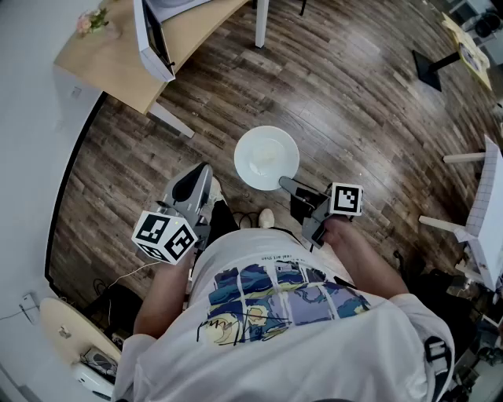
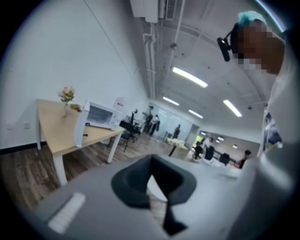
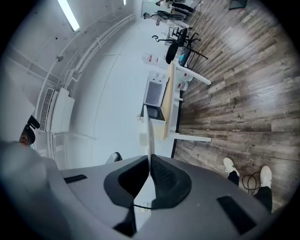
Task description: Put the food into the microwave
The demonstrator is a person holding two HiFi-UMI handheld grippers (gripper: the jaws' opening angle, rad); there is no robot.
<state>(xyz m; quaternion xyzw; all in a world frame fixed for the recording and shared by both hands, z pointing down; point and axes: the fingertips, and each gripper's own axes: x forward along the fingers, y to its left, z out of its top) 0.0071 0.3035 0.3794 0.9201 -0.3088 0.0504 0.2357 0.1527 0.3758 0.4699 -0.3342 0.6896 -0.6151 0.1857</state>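
A white plate (image 1: 267, 157) with a pale bit of food in its middle hangs over the wooden floor in front of me. My right gripper (image 1: 286, 184) is shut on the plate's near rim. In the right gripper view the plate (image 3: 150, 133) shows edge-on as a thin white line between the jaws of the right gripper (image 3: 150, 163). My left gripper (image 1: 204, 169) is held to the plate's left, apart from it. The left gripper's (image 2: 151, 159) jaws meet at the tips with nothing in them. The white microwave (image 1: 153, 35) stands on the far table with its door open.
The microwave (image 2: 101, 115) rests on a light wooden table (image 1: 118, 63) against the wall, with a small vase of flowers (image 1: 90, 22) at the corner. White table legs (image 1: 261, 23) stand nearby. Chairs and another table (image 1: 487, 204) are at the right. My feet (image 1: 267, 217) are below the plate.
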